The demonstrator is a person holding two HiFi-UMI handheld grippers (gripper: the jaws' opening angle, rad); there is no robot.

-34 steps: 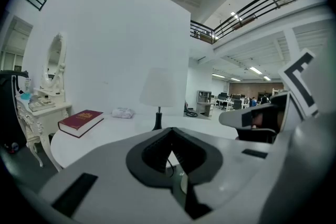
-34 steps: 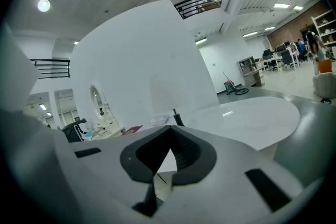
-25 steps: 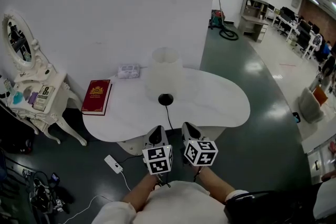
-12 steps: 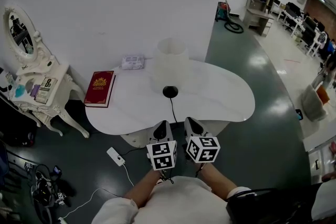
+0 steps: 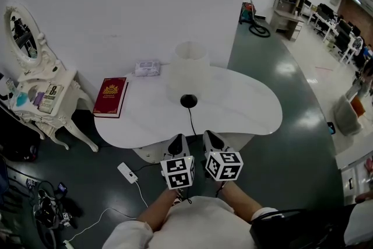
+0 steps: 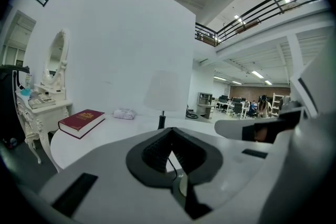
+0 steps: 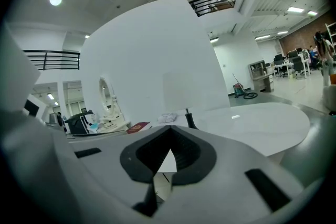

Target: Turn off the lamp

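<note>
The lamp [image 5: 189, 70] has a white shade and a black base [image 5: 187, 101]. It stands at the middle of the white table [image 5: 245, 108], near the wall. Its black cord [image 5: 191, 122] runs from the base over the table's front edge, between my two grippers. My left gripper [image 5: 179, 140] and right gripper [image 5: 210, 138] hover side by side at that edge, both shut and empty, pointing at the lamp. The lamp [image 6: 163, 92] shows ahead of the closed jaws in the left gripper view, and the lamp [image 7: 181, 93] shows likewise in the right gripper view. Whether it is lit I cannot tell.
A red book [image 5: 111, 96] lies on the table's left end and a tissue pack [image 5: 147, 68] sits by the wall. A white dressing table with a mirror [image 5: 41, 105] stands at the left. A power strip [image 5: 127, 172] and cables [image 5: 49, 213] lie on the floor.
The head view has shifted a little, so the table sits slightly lower and further right in the picture. Both grippers stay shut at the table's front edge.
</note>
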